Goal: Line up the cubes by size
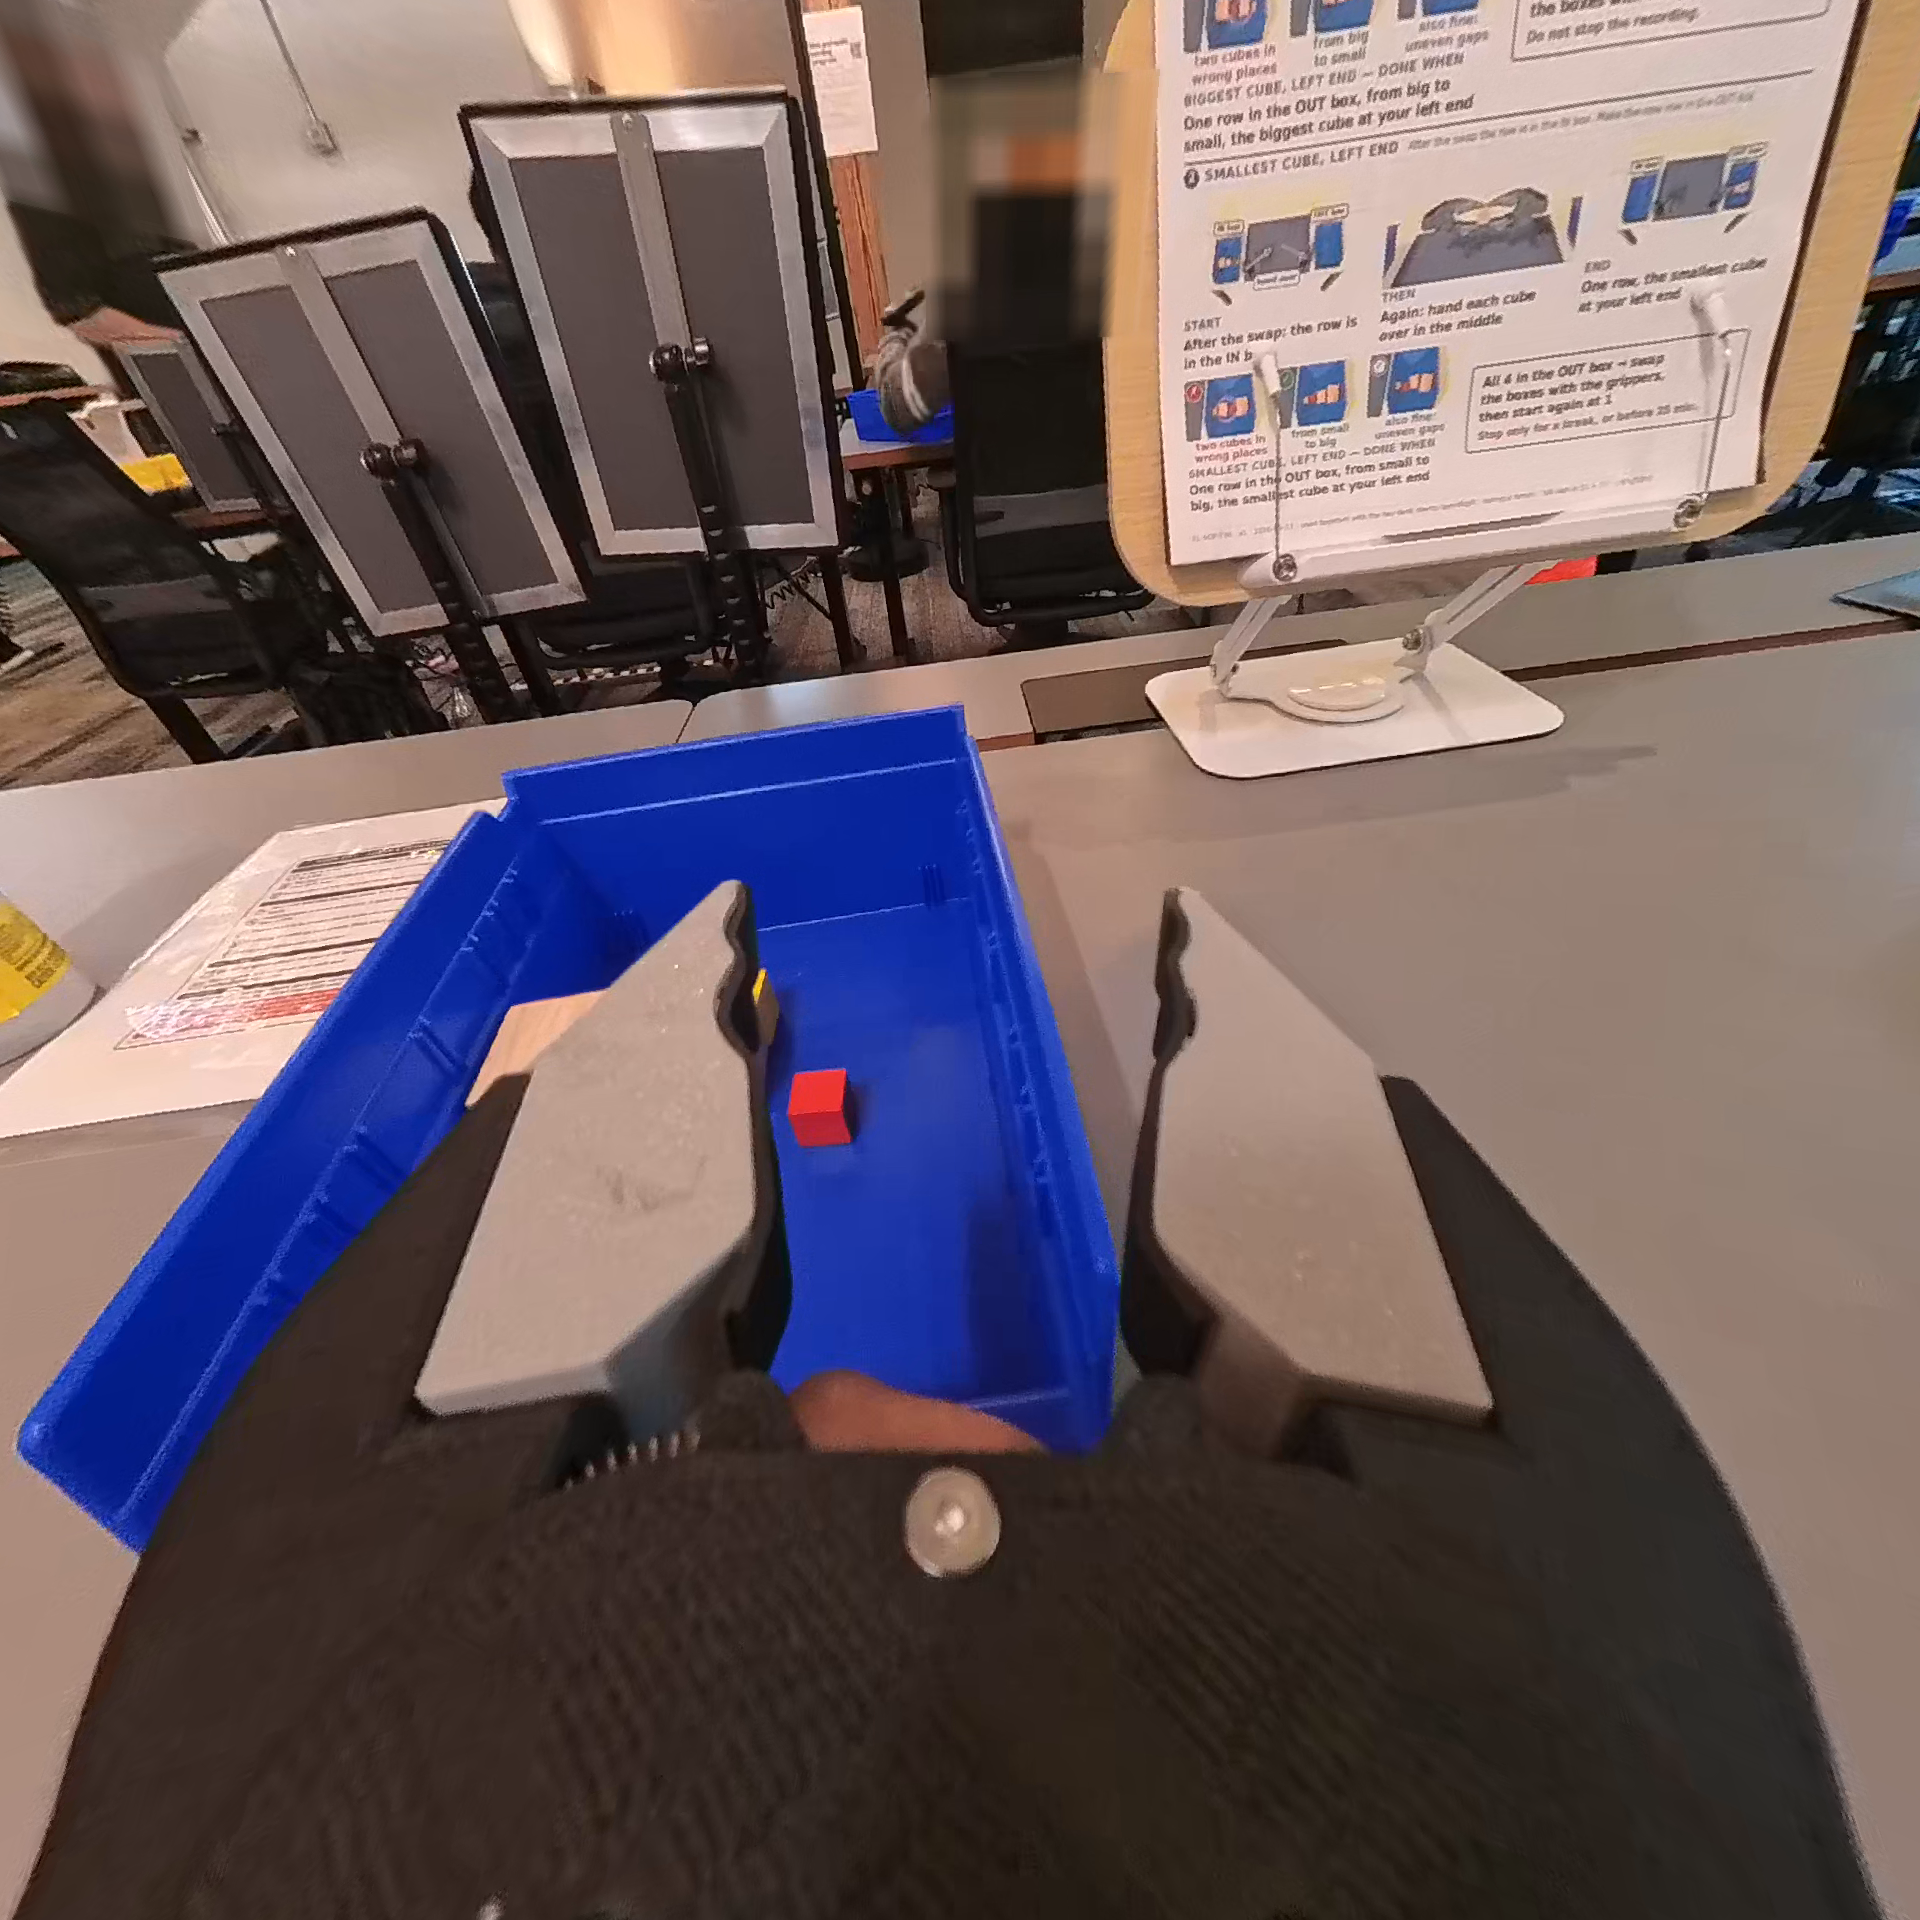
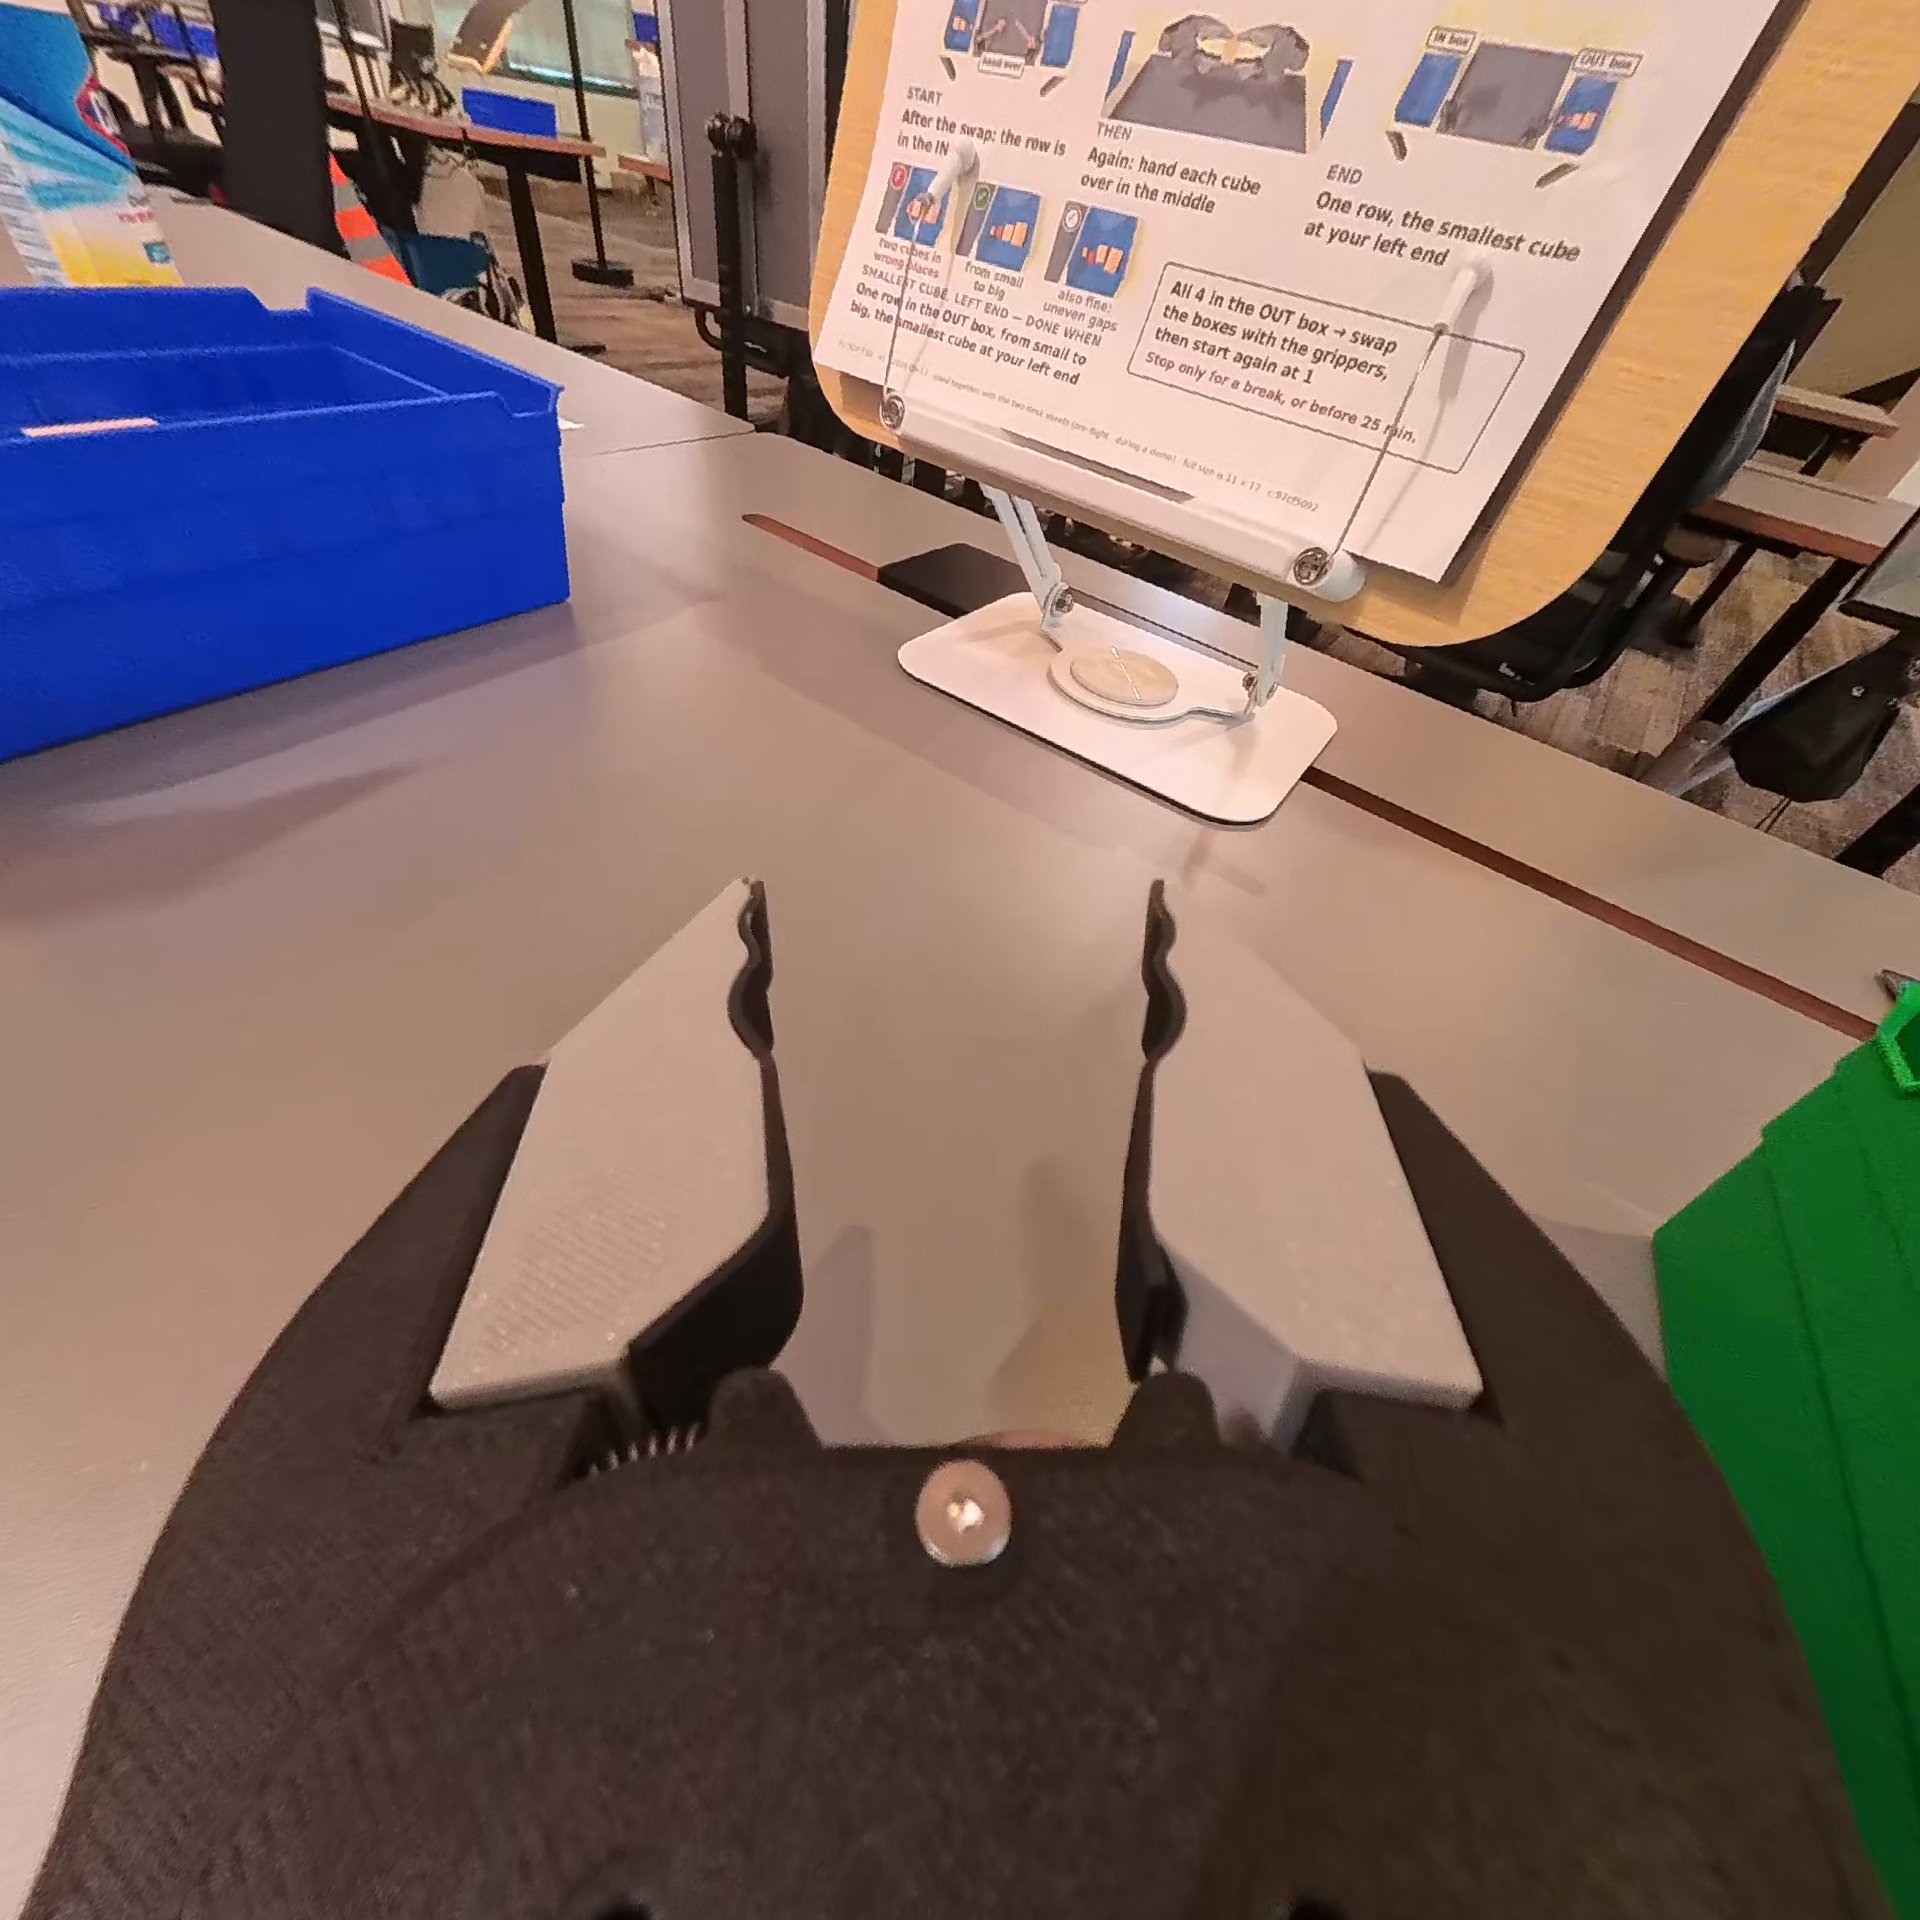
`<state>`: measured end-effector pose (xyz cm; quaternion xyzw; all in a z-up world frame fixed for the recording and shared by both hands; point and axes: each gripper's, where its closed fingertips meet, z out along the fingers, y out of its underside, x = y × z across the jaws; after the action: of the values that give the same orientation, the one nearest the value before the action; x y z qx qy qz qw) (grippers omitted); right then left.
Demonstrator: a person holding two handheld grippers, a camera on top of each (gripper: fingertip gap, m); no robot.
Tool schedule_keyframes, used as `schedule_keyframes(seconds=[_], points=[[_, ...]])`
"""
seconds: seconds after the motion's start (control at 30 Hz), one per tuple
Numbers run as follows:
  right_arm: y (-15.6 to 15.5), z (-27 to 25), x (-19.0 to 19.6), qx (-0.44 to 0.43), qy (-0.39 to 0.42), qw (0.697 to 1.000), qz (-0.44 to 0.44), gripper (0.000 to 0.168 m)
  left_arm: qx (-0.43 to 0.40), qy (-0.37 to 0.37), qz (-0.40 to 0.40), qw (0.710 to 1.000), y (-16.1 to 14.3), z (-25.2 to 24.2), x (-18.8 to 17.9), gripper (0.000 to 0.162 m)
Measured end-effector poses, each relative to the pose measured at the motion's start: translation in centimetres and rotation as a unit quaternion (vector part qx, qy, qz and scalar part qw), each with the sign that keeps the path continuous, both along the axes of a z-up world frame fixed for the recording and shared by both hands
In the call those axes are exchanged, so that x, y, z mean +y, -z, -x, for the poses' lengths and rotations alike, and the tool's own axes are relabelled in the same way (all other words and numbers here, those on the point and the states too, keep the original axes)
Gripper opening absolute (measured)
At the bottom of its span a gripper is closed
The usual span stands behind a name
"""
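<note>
- The left gripper (image 1: 956, 935) hovers over the blue plastic bin (image 1: 312, 1174) near the desk's left edge, jaws wide and empty.
- A small red cube (image 1: 819, 1108) sits on the bin floor near its right wall; a larger pale wooden cube (image 1: 535, 1039) and a yellow cube (image 1: 762, 984) are partly hidden behind the left finger.
- For a clean pick, the jaws should likely centre on one cube, descend straight, and stay clear of the wall.
- The right gripper (image 2: 956, 925) waits over bare grey desk (image 2: 520, 883), jaws wide, beside a green bin (image 2: 1808, 1455).
</note>
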<state>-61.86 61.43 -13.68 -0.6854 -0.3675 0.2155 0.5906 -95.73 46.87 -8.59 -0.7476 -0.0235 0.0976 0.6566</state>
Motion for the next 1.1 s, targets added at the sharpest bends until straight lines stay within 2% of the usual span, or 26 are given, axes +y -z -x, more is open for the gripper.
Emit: schedule_keyframes(seconds=[0.1, 0.23, 0.7, 0.97, 1.1], points=[[0.3, -0.1, 0.2, -0.003, 0.006, 1.000, 0.004, 0.070, 0.001, 0.004, -0.001, 1.000, -0.2, -0.1, 0.0, 0.075], [0.4, 0.1, 0.1, -0.003, 0.001, 1.000, 0.008, 0.070, 0.011, -0.012, 0.030, 0.999, 1.1, 1.4, -0.2, 0.075], [0.5, 0.5, -0.2, -0.011, -0.005, 1.000, 0.004, 0.069, -0.046, -0.024, 0.101, 0.994, 5.3, 5.8, 2.4, 0.070], [0.6, 0.6, -0.3, -0.017, -0.006, 1.000, 0.003, 0.068, -0.038, -0.007, 0.208, 0.977, 9.0, 7.0, 5.2, 0.062], [0.7, 0.7, -0.3, -0.015, -0.007, 1.000, 0.005, 0.068, 0.001, 0.001, 0.267, 0.964, 10.1, 7.1, 6.0, 0.060]])
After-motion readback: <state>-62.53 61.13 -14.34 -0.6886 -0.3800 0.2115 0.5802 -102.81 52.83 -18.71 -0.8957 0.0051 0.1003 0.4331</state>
